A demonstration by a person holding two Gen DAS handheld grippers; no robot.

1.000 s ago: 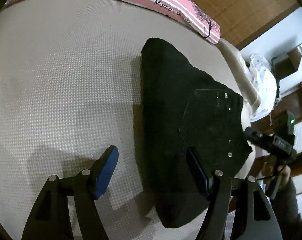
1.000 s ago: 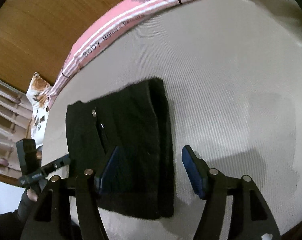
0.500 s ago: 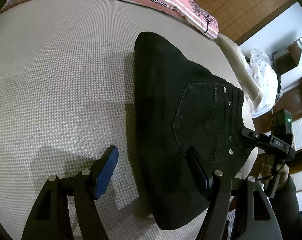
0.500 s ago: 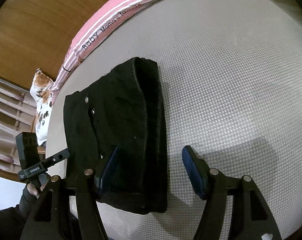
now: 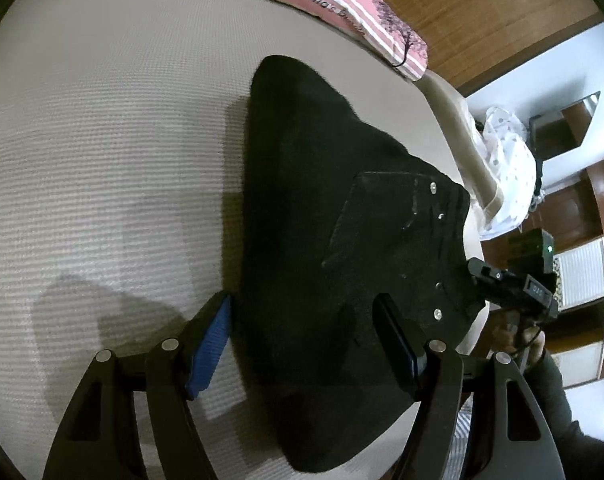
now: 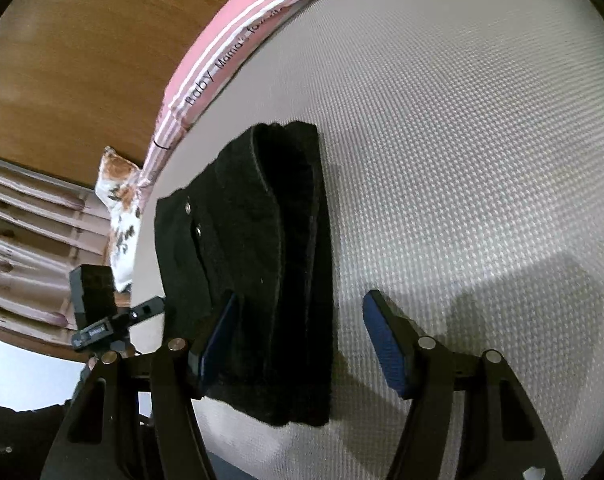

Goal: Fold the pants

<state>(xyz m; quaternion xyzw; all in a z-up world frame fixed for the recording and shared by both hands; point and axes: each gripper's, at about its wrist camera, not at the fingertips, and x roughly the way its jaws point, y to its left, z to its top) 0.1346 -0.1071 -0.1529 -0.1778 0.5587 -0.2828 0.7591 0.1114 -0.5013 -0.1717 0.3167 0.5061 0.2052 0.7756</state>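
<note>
Since half a second ago both pairs of tongs have drawn slightly nearer to the folded black pants [image 5: 334, 248], so the garment fills more of each view; the pants themselves lie as they did. They rest in a thick folded stack on a cream textured bed cover [image 5: 102, 160], near one edge of the bed. A back pocket with small silver rivets faces up on top of the stack.

From the left wrist view, the left tongs [image 5: 302, 344] are spread wide and hold nothing. Their blue-padded fingers [image 5: 210, 344] straddle the near end of the stack, one beside its edge over the bed cover, the other above the black cloth. Whether either touches the fabric cannot be told.

From the right wrist view, the right tongs [image 6: 302, 340] are likewise spread and empty, with one finger over the pants and the other over bare cover.

Along the far side of the bed lies a pink striped pillow [image 6: 238, 40] printed with the word "Baby". Beyond it is a wooden headboard [image 6: 82, 40]. A floral cushion [image 6: 120, 208] sits at the bed's corner.
</note>
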